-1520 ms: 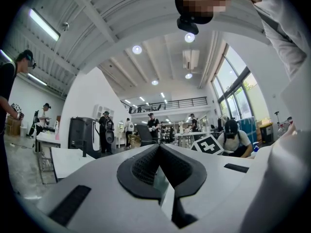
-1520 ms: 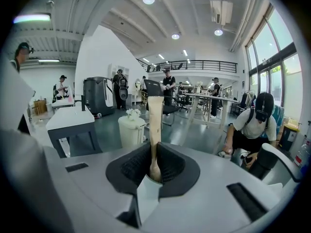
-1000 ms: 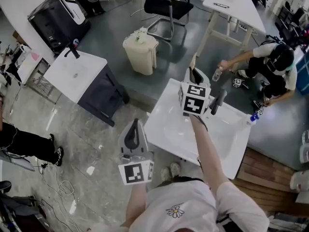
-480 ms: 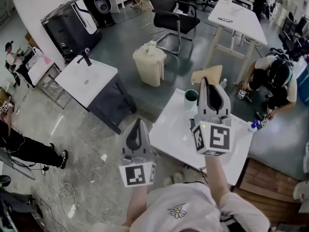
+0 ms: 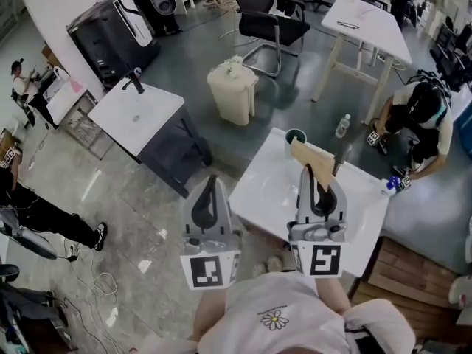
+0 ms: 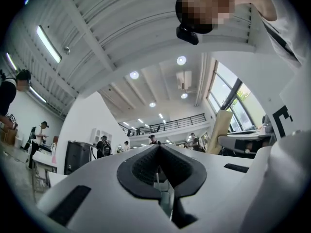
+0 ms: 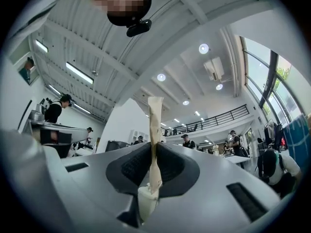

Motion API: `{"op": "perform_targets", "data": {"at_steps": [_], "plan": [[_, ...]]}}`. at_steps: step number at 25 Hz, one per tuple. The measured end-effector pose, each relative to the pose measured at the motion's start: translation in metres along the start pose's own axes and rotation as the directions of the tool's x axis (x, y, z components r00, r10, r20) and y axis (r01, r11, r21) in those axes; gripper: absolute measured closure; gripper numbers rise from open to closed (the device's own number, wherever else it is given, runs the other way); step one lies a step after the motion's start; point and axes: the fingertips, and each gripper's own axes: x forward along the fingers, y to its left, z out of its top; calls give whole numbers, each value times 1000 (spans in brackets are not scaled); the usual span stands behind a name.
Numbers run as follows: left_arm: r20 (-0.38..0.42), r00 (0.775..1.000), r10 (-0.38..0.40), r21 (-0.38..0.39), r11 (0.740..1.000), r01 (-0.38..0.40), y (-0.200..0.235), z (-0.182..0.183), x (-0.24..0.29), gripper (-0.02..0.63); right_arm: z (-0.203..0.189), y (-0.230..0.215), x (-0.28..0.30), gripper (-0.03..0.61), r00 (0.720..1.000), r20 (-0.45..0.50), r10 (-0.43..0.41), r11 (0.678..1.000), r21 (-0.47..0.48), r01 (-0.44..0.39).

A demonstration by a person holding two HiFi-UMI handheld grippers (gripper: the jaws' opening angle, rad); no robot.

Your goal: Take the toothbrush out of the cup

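A flat tan toothbrush (image 5: 308, 158) sticks up and forward out of my right gripper (image 5: 316, 174), which is shut on its handle. In the right gripper view the toothbrush (image 7: 155, 125) stands upright between the dark pads (image 7: 171, 165), against the ceiling. The dark green cup (image 5: 295, 136) stands at the far edge of the white basin top (image 5: 267, 192), apart from the toothbrush and beyond it. My left gripper (image 5: 212, 181) hangs to the left of the basin, over the floor. In the left gripper view its jaws (image 6: 159, 152) are together with nothing between them.
A black faucet (image 5: 340, 155) and a blue-capped bottle (image 5: 388, 186) are on the basin top. A second basin on a dark cabinet (image 5: 137, 108), a cream bin (image 5: 233, 91), a chair (image 5: 269, 24) and a white table (image 5: 369, 21) stand beyond. A person (image 5: 417, 113) crouches at right.
My right gripper has drawn back from over the cup toward me, carrying the toothbrush clear of it; the cup now shows bare. The left gripper has risen slightly.
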Motion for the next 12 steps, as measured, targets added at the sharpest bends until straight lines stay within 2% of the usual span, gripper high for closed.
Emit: {"op": "perform_targets", "data": {"at_steps": [12], "plan": [[-15, 1000, -19, -8, 1000, 19, -11, -8, 1, 598, -8, 6, -4, 545, 999, -34, 13, 999, 42, -12]]}}
